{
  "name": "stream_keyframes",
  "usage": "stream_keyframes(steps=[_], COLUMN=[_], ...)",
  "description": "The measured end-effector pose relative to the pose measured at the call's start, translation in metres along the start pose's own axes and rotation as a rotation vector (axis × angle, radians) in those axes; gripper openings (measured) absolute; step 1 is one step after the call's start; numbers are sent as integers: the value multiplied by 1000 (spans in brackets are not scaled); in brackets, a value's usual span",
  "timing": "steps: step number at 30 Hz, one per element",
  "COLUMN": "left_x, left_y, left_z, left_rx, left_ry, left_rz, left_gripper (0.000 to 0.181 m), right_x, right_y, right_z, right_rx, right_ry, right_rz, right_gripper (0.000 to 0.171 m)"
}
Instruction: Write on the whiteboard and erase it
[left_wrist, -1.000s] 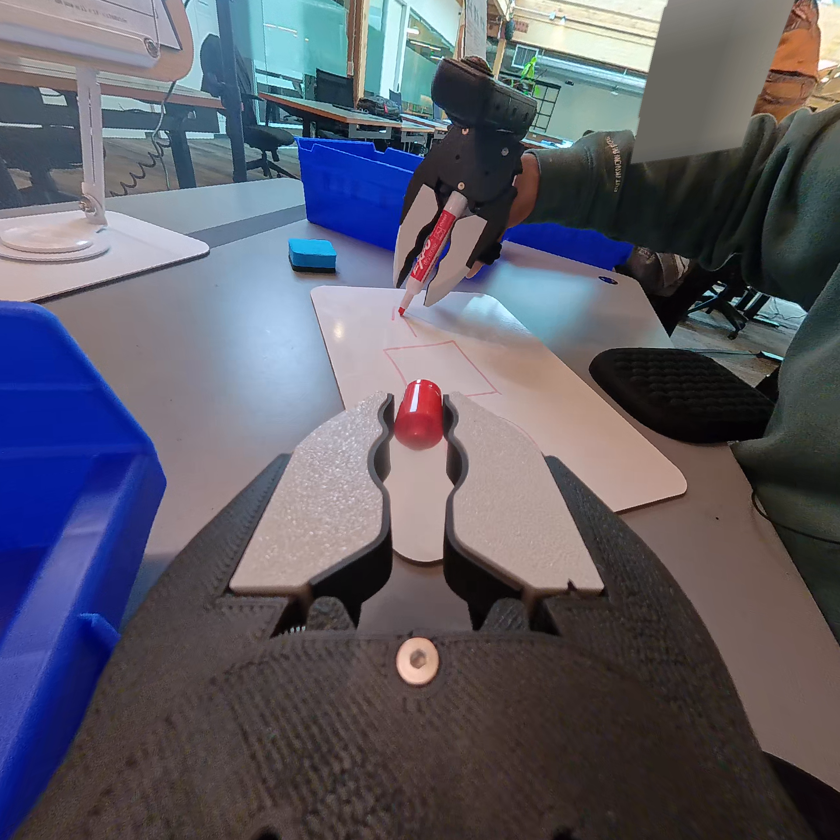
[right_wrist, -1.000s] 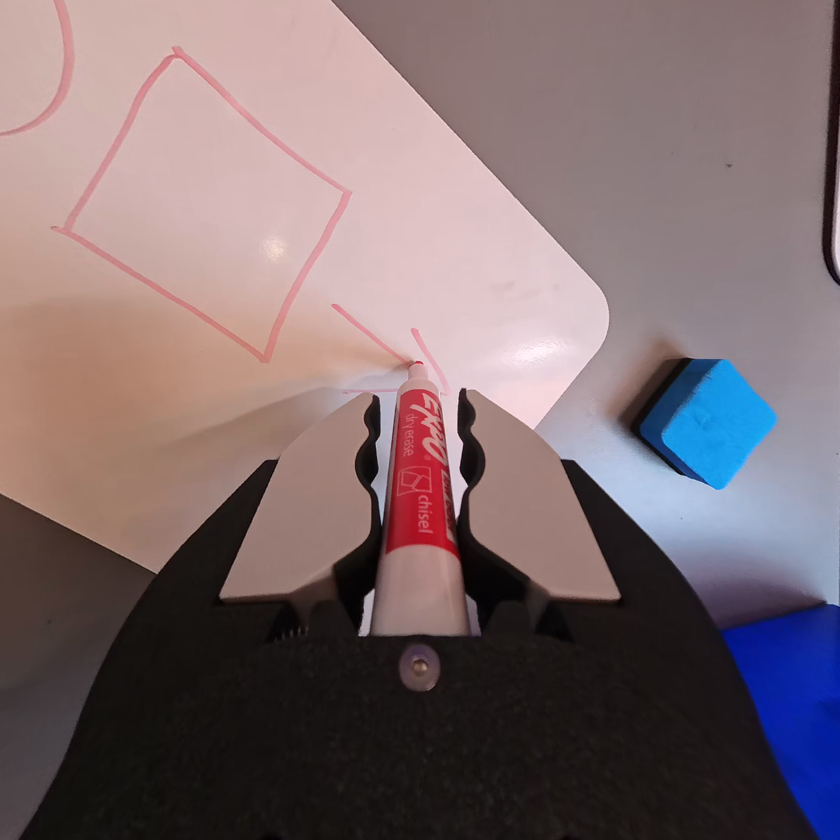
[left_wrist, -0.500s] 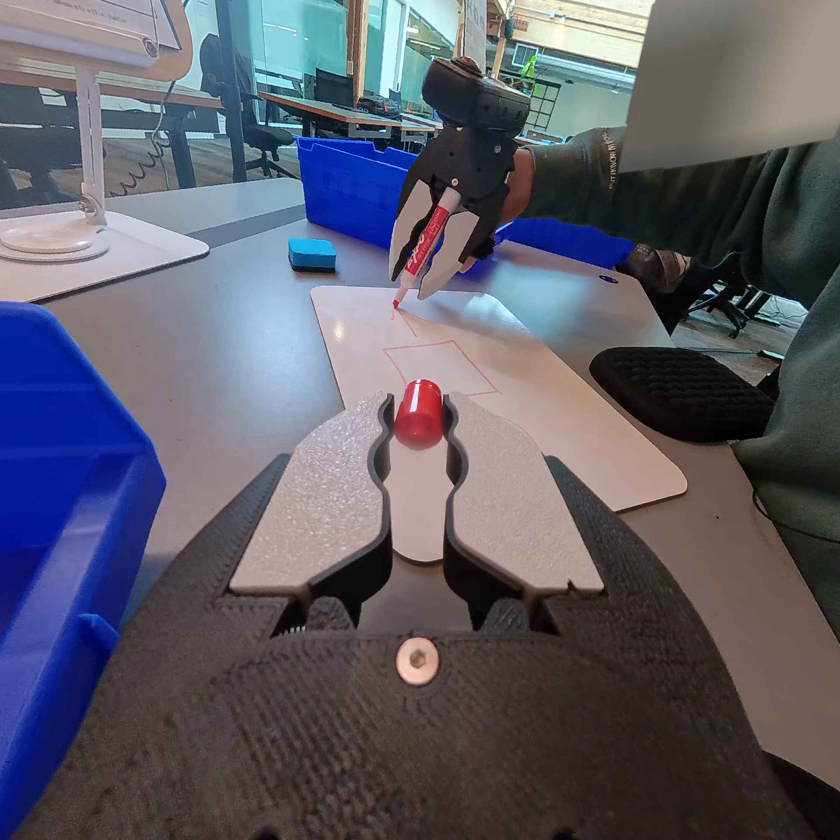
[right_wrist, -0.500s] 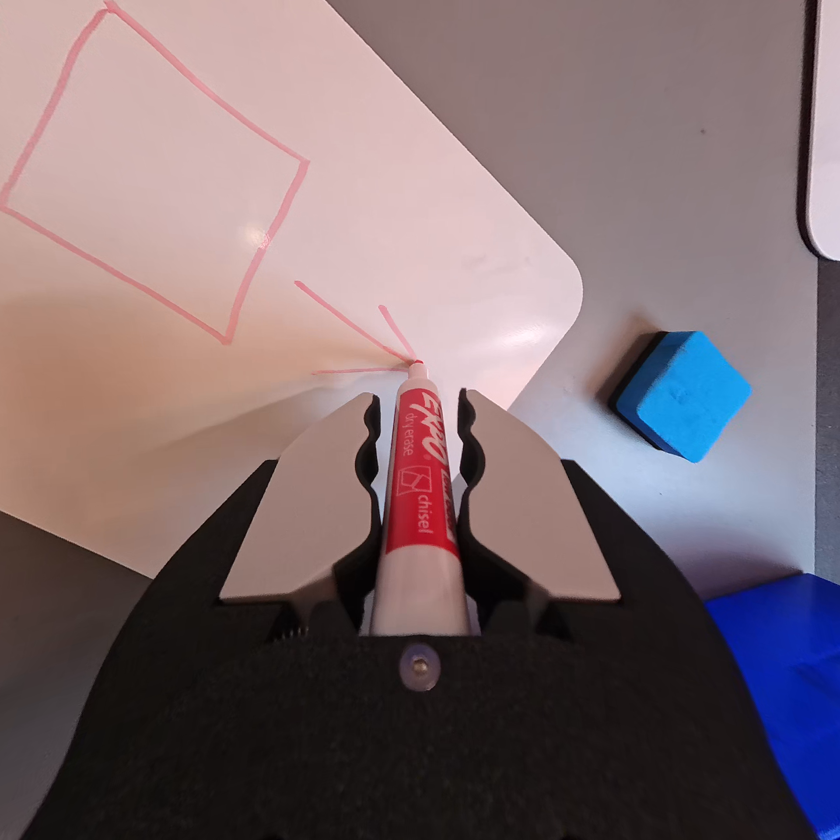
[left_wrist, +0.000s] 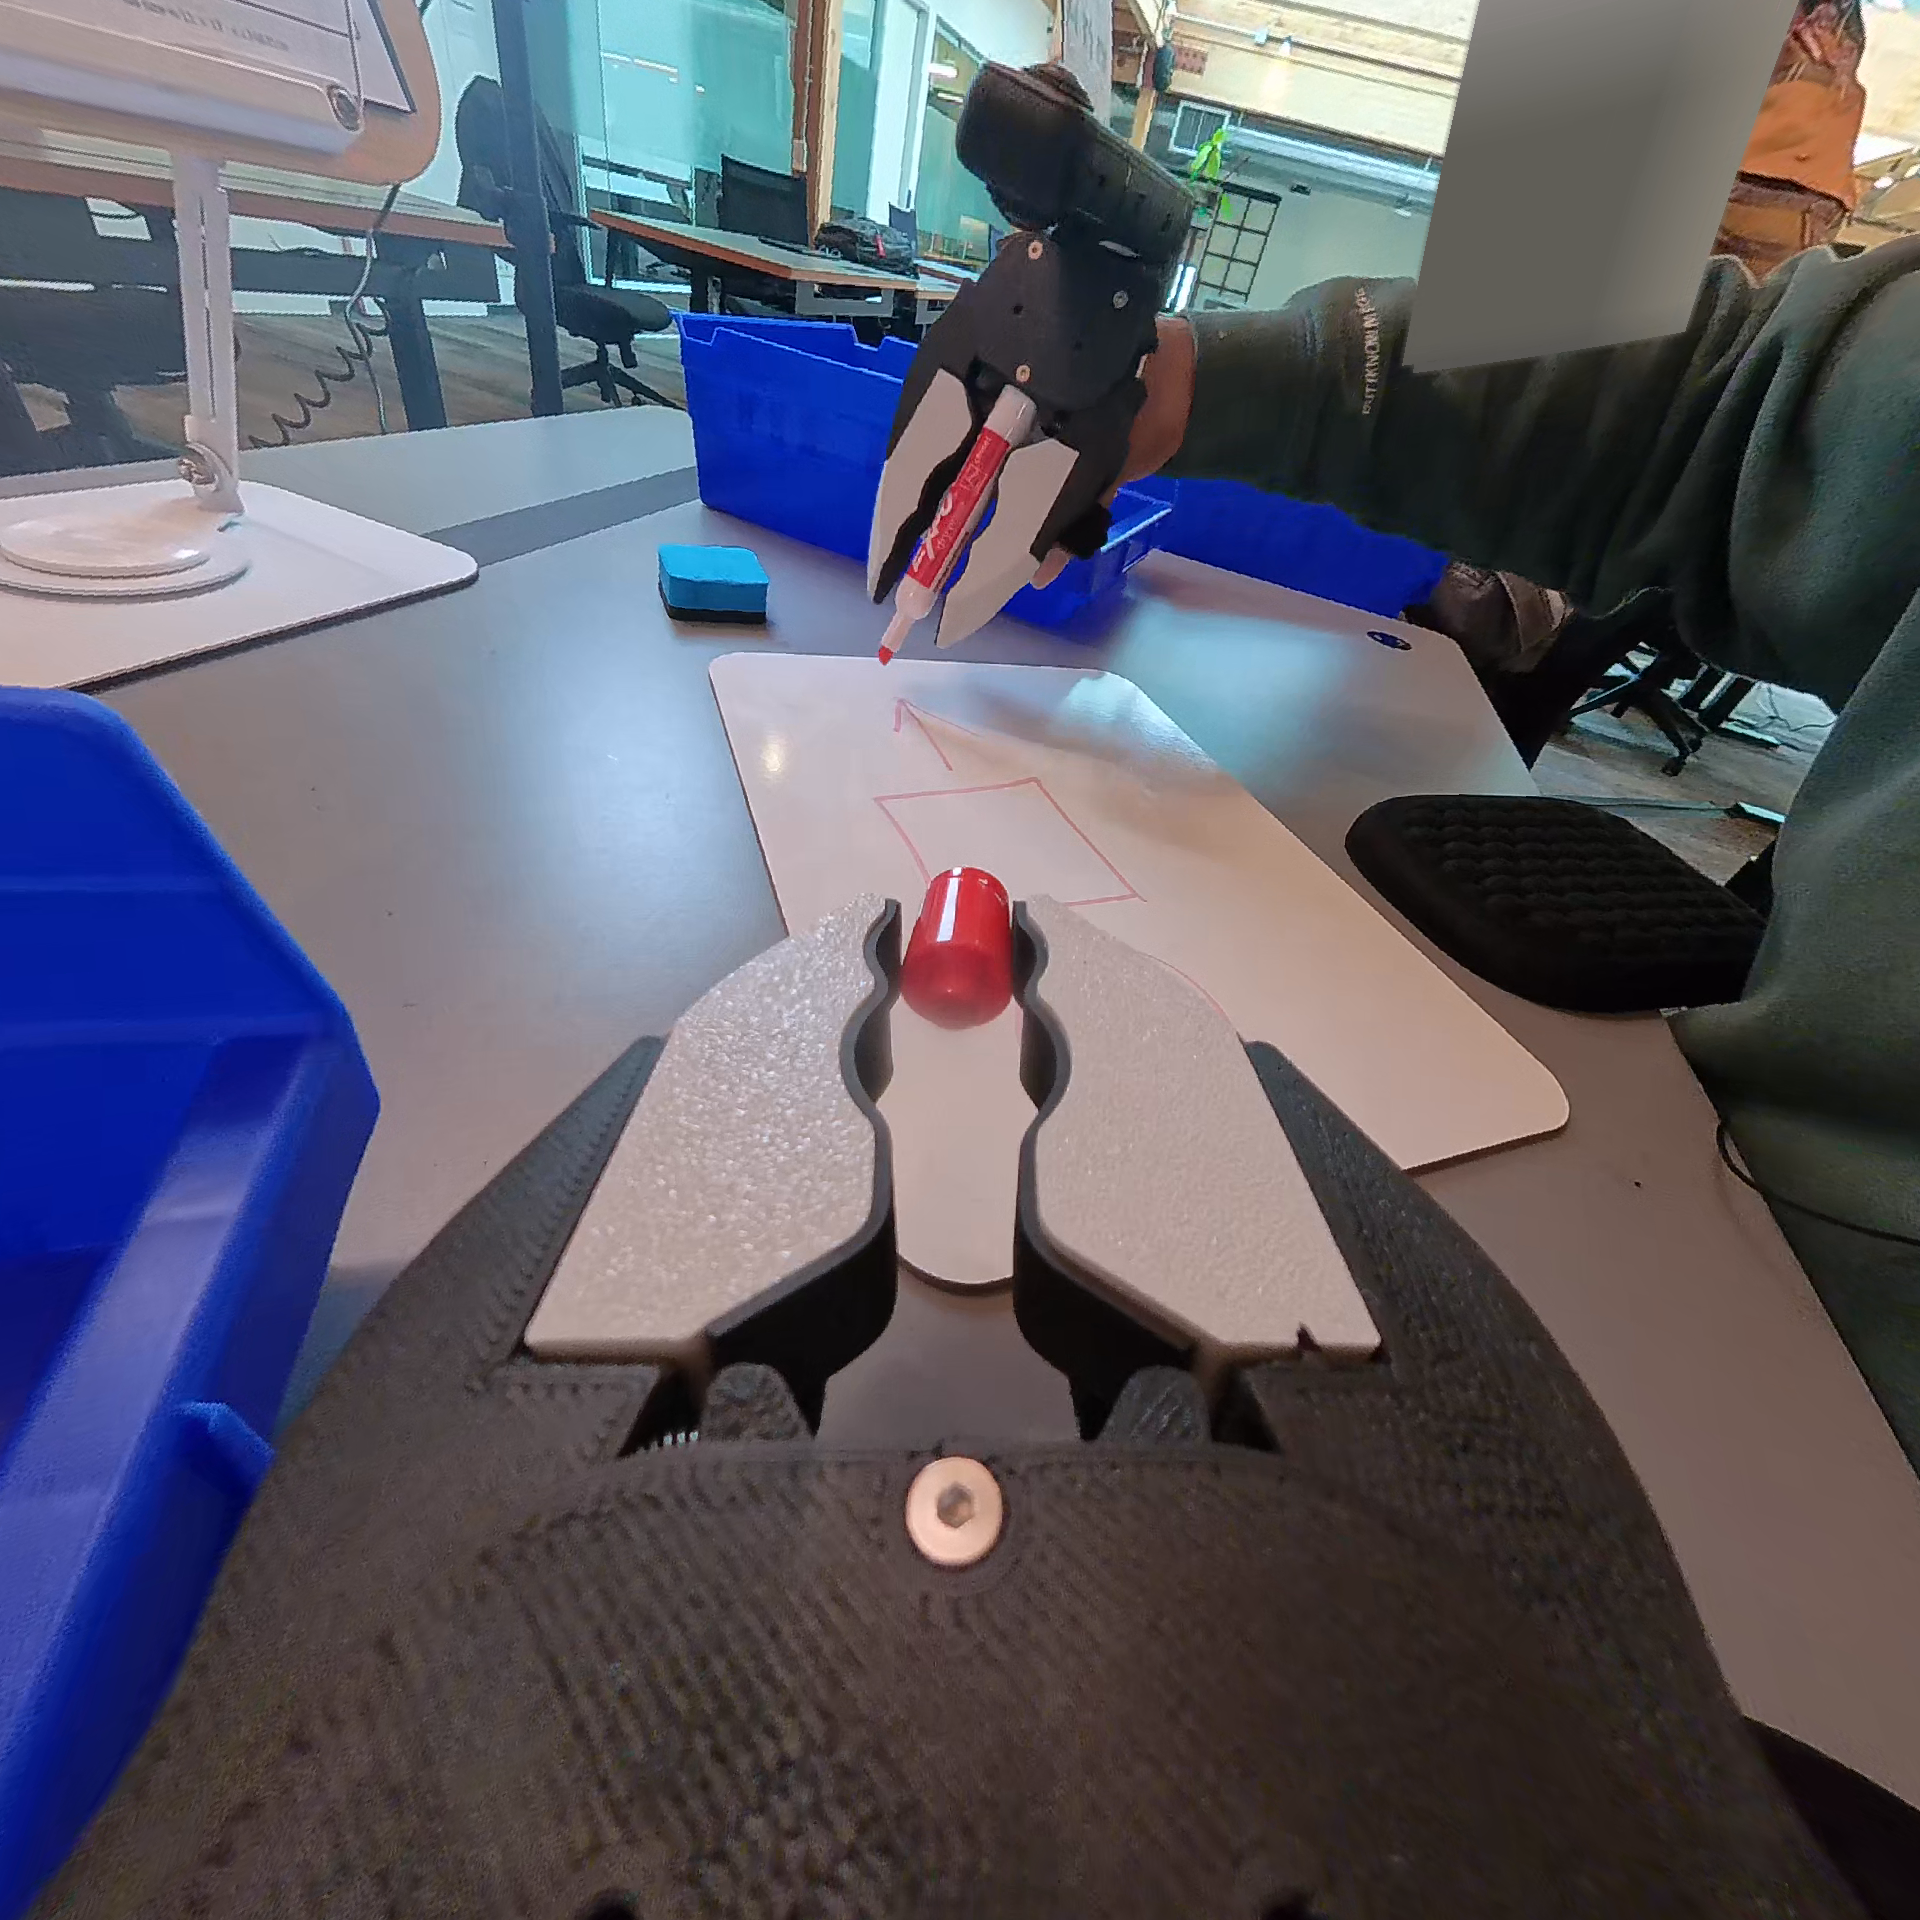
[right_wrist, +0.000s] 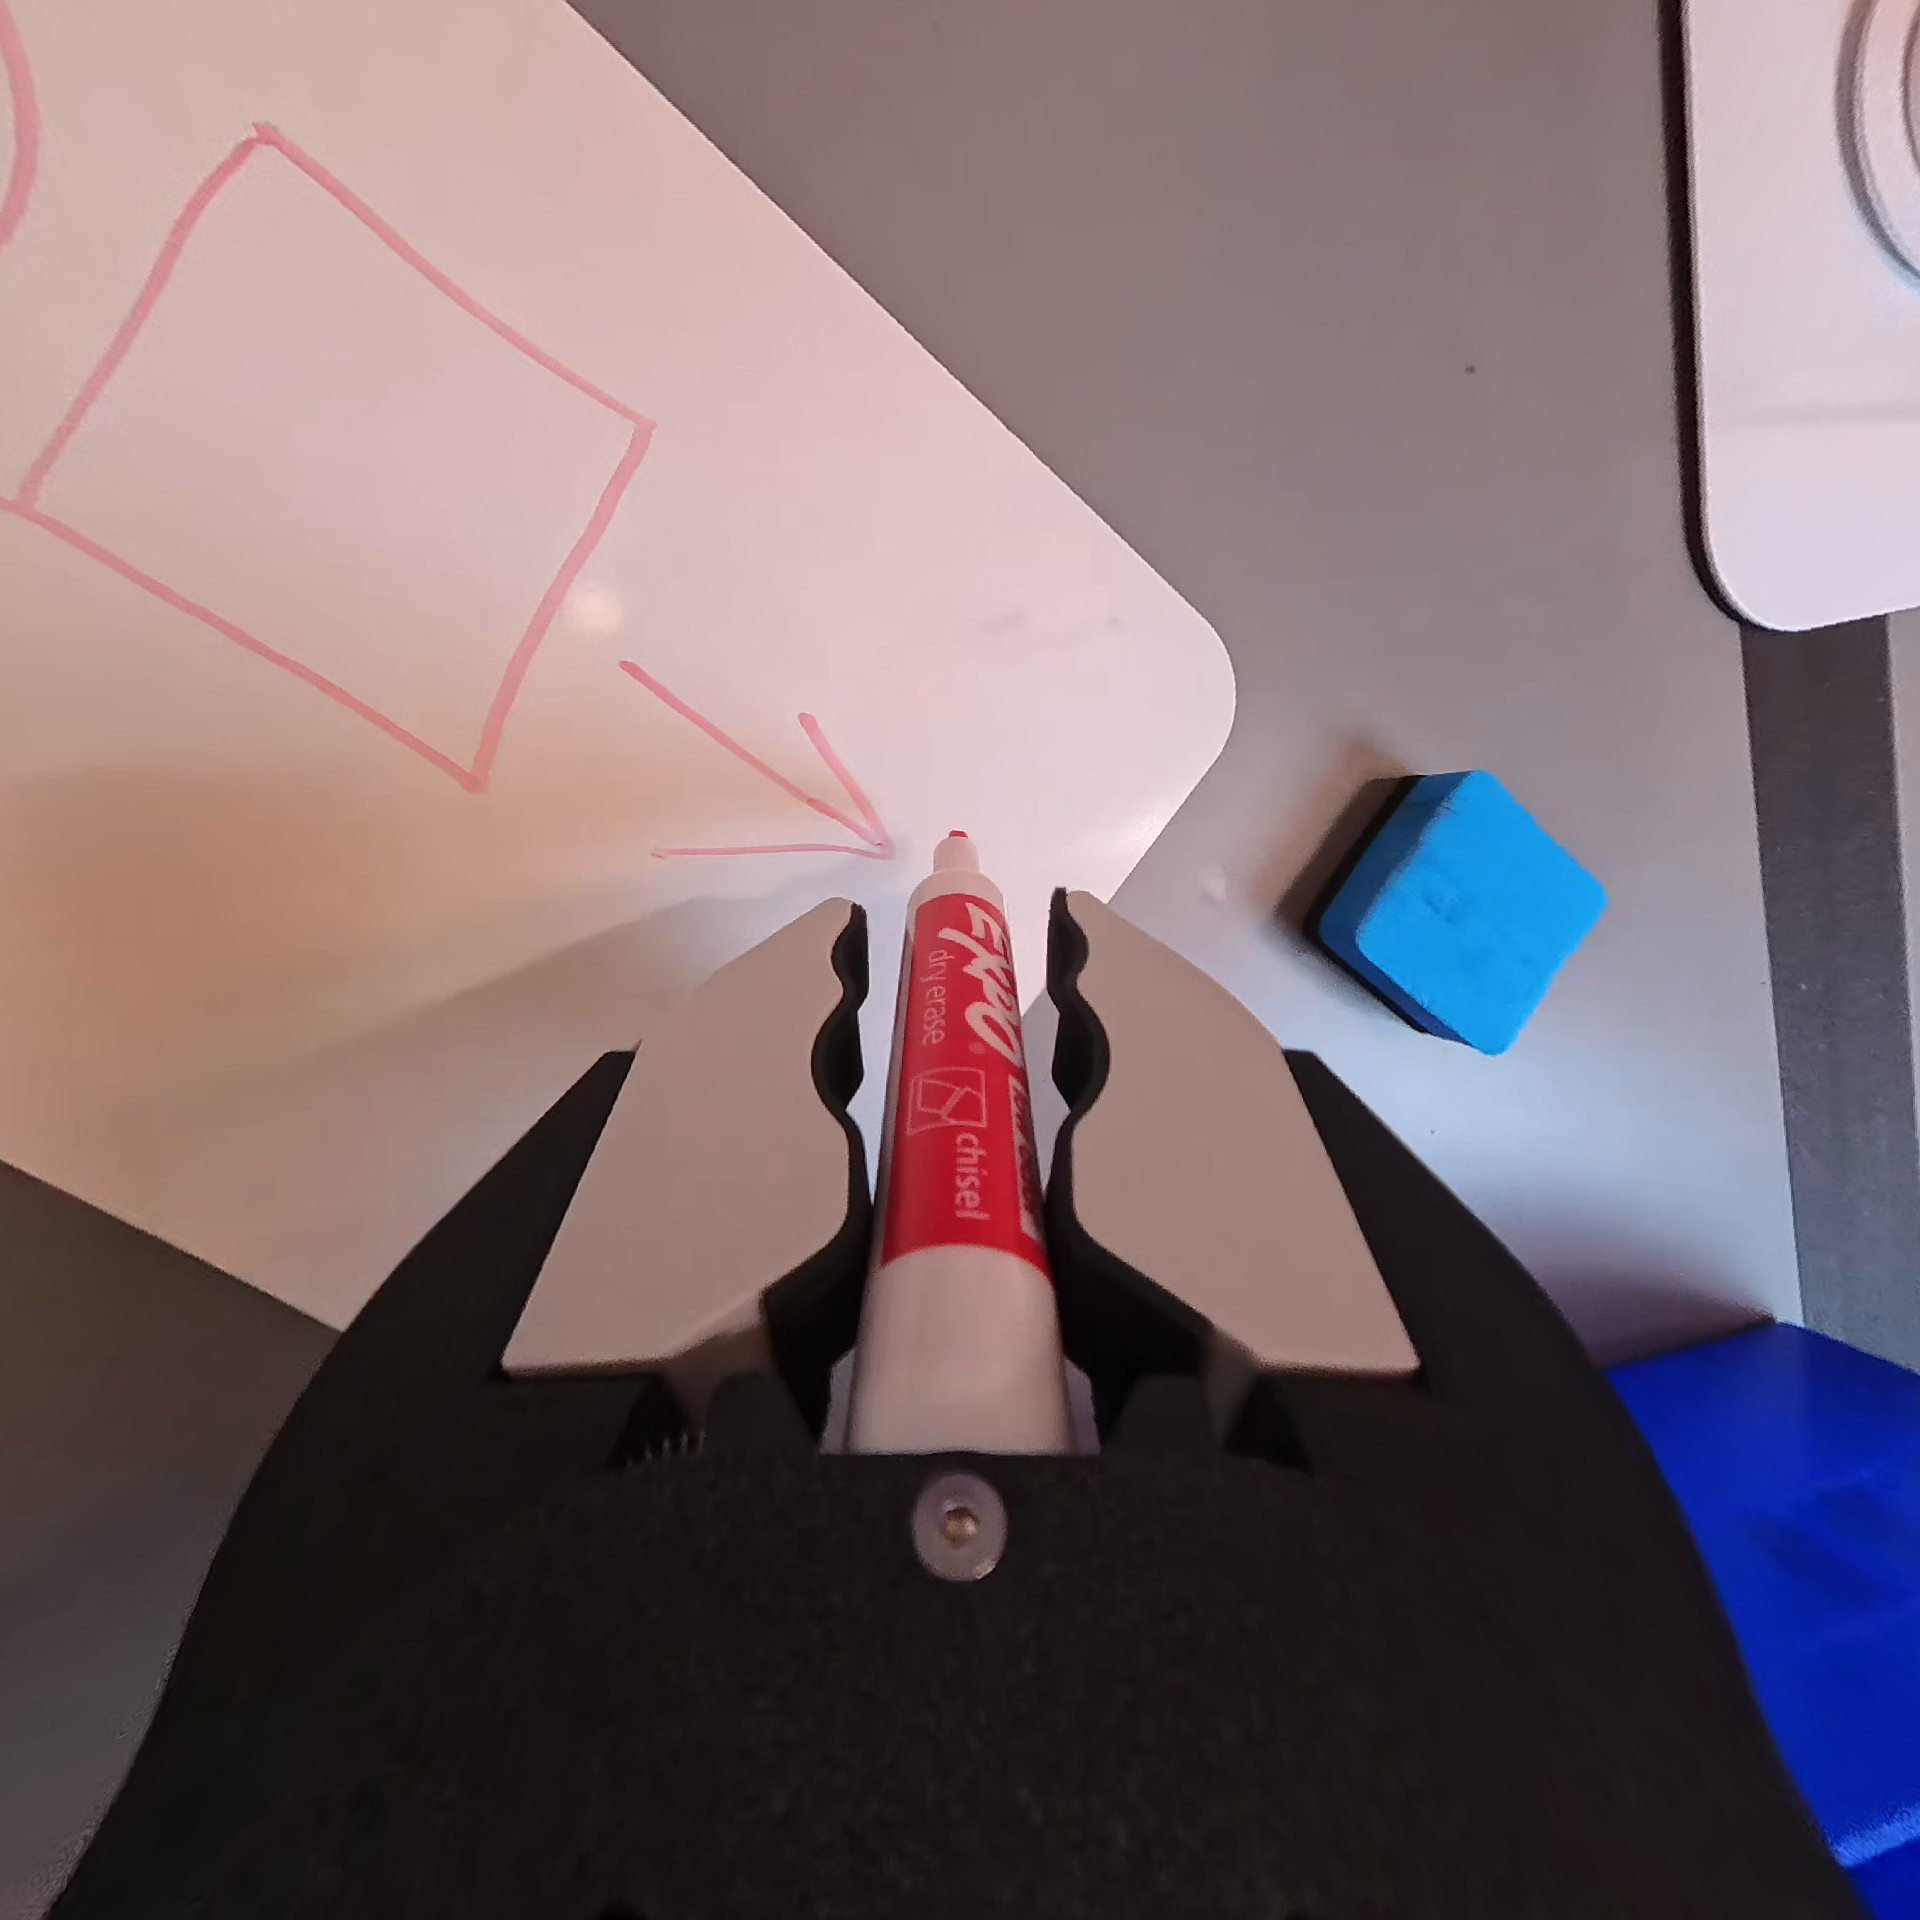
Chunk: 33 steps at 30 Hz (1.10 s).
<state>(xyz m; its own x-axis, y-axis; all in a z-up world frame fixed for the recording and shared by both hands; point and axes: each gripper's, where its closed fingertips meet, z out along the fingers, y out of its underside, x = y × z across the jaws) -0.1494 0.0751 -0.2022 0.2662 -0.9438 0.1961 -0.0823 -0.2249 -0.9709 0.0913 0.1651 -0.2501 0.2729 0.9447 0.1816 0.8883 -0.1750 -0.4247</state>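
A white whiteboard (left_wrist: 1226, 935) (right_wrist: 727, 436) lies flat on the grey table, with a red square and a red arrow drawn on it. My right gripper (right_wrist: 956, 914) (left_wrist: 914, 618) is shut on a red marker (right_wrist: 961, 1091) (left_wrist: 951, 520). Its tip hangs just above the board's far corner, past the arrowhead. My left gripper (left_wrist: 951, 914) is shut on the red marker cap (left_wrist: 954, 945) over the board's near end. A blue eraser (left_wrist: 713, 582) (right_wrist: 1465, 909) lies on the table just off the board's far corner.
A blue bin (left_wrist: 135, 1039) stands at my near left and another blue bin (left_wrist: 790, 426) (right_wrist: 1787, 1538) behind the board. A black wrist pad (left_wrist: 1558, 894) lies right of the board. A white stand base (left_wrist: 208, 582) (right_wrist: 1829, 312) sits far left. A person's sleeve (left_wrist: 1558, 416) reaches in from the right. The blue eraser (right_wrist: 1465, 909) lies around 10 centimeters away from my right fingertips. The left camera catches it too, in the left wrist view (left_wrist: 715, 563).
The right gripper finished the arrowhead strokes, then lifted the marker tip off the board and drew back toward the far edge. The left gripper stayed still with the cap.
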Motion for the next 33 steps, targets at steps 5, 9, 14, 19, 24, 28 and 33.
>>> stream_keyframes(steps=[5, 9, 14, 19, 24, 28, 33], left_x=[-1, -2, -2, -2, -2, -2, -2], left_y=[0, -1, -1, -1, -1, -1, 0], left_z=[0, -1, 0, 0, 0, 0, 0], left_rx=[3, 5, 4, 6, 6, 5, 6], left_ry=[-1, -2, 0, 0, 1, 1, 1], left_rz=[-4, -8, -8, -10, -11, -11, -11], left_gripper=[20, 20, 20, 20, 20, 20, 20], right_x=[10, 12, 14, 14, 13, 13, 12], right_y=[2, 1, 0, 0, 0, -1, -3], right_z=[6, 11, 13, 14, 15, 15, 16], right_rx=[-12, -37, -45, -46, -49, -47, -39], right_ry=[-20, -29, -32, -36, -39, -40, -44], right_rz=[-3, -15, -18, -19, -22, -23, -23], right_gripper=[34, 34, 34, 34, 34, 34, 34])
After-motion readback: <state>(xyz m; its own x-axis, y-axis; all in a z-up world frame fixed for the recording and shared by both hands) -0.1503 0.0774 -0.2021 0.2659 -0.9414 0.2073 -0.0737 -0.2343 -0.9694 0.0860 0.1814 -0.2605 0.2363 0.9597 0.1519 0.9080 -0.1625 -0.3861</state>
